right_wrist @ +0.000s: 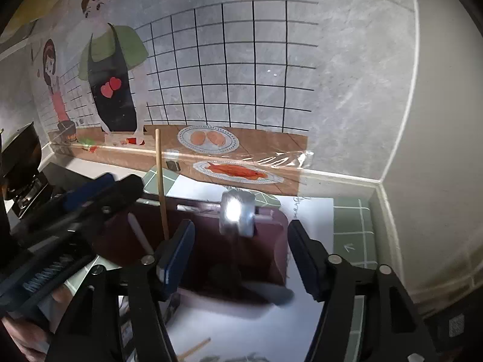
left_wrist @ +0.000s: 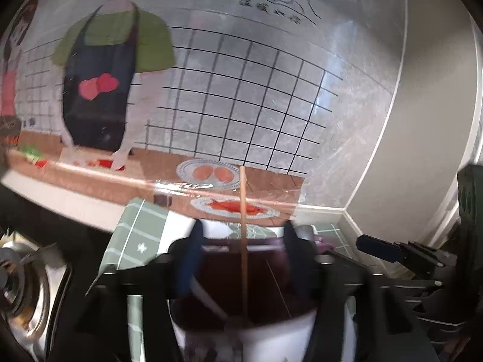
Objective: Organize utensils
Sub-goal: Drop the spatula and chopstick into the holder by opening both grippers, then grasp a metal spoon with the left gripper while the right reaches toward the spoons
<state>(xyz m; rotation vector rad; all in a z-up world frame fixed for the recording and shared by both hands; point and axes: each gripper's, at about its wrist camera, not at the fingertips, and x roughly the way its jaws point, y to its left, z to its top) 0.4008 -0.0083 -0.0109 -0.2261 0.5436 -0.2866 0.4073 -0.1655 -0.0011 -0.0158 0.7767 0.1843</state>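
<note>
Closest to you in the right wrist view, your right tool [right_wrist: 238, 259] has its fingers apart with nothing between them, poised above the dark maroon holder [right_wrist: 250, 247]. Just below it a loose wooden stick [right_wrist: 194, 348] lies on the white sheet [right_wrist: 314, 211], so at least one utensil looks still unsorted.

In the left wrist view, your left tool [left_wrist: 241, 256] straddles that same holder [left_wrist: 241, 289]; its fingers sit at either side of the rim, but blur keeps you from telling whether they clamp it or merely stand beside it. One chopstick [left_wrist: 243, 226] stands upright inside, and pale handles lean against the inner wall. My reading: sorting is partly done, some pieces in, some to go.

The right view alone shows a bright metallic utensil head [right_wrist: 237, 214] at the holder's far rim, the stray stick, and your left tool [right_wrist: 90, 193] coming in from the side. The left view alone shows the stove burner [left_wrist: 18, 274] at the near left edge and the right tool [left_wrist: 380, 249] off to the side.

Farther back, the green checked mat [right_wrist: 356, 220] covers the tabletop, and behind it stands the wall with its cartoon kitchen mural [right_wrist: 114, 69].
</note>
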